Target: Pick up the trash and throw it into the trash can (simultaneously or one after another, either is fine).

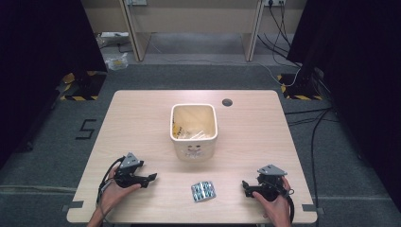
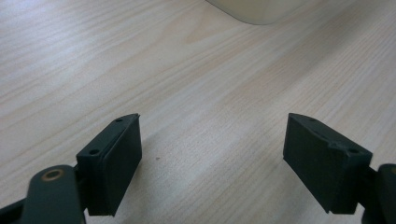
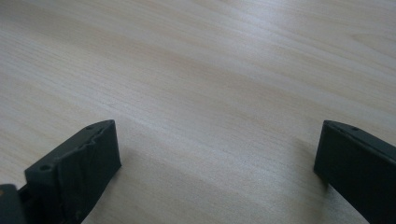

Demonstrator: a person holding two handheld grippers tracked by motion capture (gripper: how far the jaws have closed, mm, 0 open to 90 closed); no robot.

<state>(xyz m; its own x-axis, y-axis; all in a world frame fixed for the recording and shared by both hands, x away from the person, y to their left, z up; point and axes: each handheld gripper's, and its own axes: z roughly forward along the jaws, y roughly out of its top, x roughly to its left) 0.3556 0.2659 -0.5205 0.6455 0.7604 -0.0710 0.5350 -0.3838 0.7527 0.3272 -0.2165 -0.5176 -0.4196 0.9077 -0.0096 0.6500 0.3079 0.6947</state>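
So you're basically at the starting line here. Biggest thing first: the desk (image 1: 142,118) is mostly bare wood, and both of your grippers are parked low on the near edge of it, one per side.

Ahead of both grippers and between them sits the cream bin (image 1: 194,128). It's upright, and there's already some crinkly clear wrapping and something yellow inside, though I can't tell exactly what. So if the job is tossing stuff in there, part of it looks done already.

Your left gripper (image 1: 150,178) has its jaws spread wide with nothing but wood grain between them in the left gripper view (image 2: 212,154), with the bin's bottom corner (image 2: 254,10) peeking in up ahead. Your right gripper (image 1: 246,185) is the same deal, jaws wide apart over bare desk (image 3: 217,158), holding nothing.

What's left is the blister pack (image 1: 203,191), lying flat on the desk in between the two grippers, nearer your right one, and on the near side of the bin. Nobody's touching it yet. My guess is the whole pick-and-drop for that pack is still ahead of you: reach, close, lift, carry to the bin.
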